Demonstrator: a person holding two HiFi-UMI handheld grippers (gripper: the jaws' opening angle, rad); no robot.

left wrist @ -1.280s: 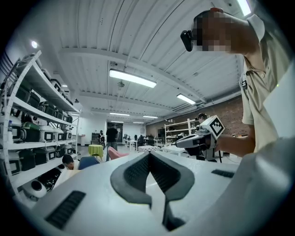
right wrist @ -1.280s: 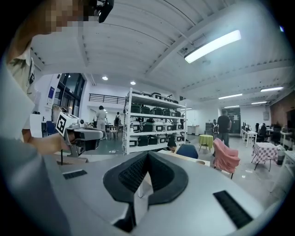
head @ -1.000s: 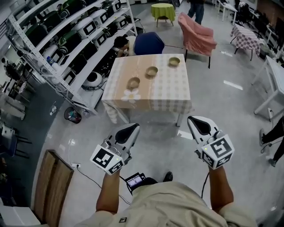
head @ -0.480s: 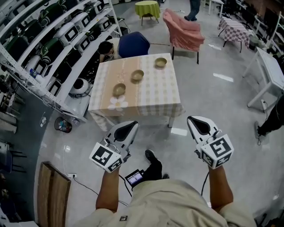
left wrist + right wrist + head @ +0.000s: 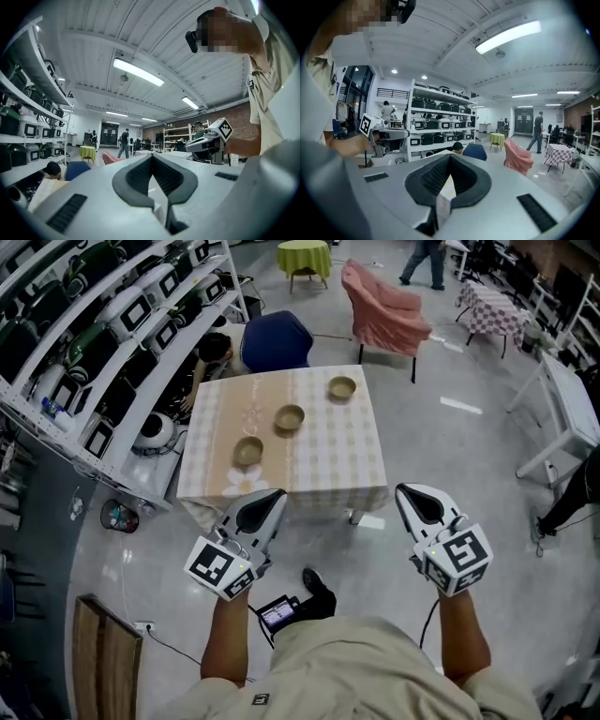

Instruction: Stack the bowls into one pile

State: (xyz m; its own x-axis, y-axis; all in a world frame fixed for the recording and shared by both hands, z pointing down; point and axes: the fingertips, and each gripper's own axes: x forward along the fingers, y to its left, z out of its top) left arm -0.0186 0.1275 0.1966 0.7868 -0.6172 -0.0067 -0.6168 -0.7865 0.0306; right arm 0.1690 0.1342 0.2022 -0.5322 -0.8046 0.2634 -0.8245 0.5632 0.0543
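Plainly, the left gripper (image 5: pixel 151 158) has its jaws pressed together at the tips. Its dark ribbed pads (image 5: pixel 136 174) curve apart behind the tips into a teardrop-shaped hollow with nothing in it. The right gripper (image 5: pixel 450 158) matches it: jaws closed tip to tip, black ribbed pads (image 5: pixel 436 176), empty. Both shells are smooth, pale grey plastic. In the head view they sit low in the frame, left and right of centre, over the floor and short of the table.

Three bowls stand on the tabletop (image 5: pixel 328 460) in the upper middle of the head view. They form a diagonal row rising from lower left to upper right: the near bowl (image 5: pixel 248 450), the middle bowl (image 5: pixel 290 417) and the far bowl (image 5: pixel 342 387). Each is well apart from the next and none is stacked. They are round, shallow and olive-tan. The square tabletop wears a pale checked cloth with a broad orange-tan band down its left part, and the cloth hangs over the edges. A white flower motif (image 5: pixel 246 482) lies just below the near bowl.

Around it spreads a glossy grey floor (image 5: pixel 450 456). Metal shelving (image 5: pixel 84 343) loaded with white and dark appliances fills the upper left. A blue chair (image 5: pixel 277 338) stands just above the table, a pink-draped chair (image 5: pixel 384 310) to its right, and a wooden board (image 5: pixel 103 662) lies at the lower left.
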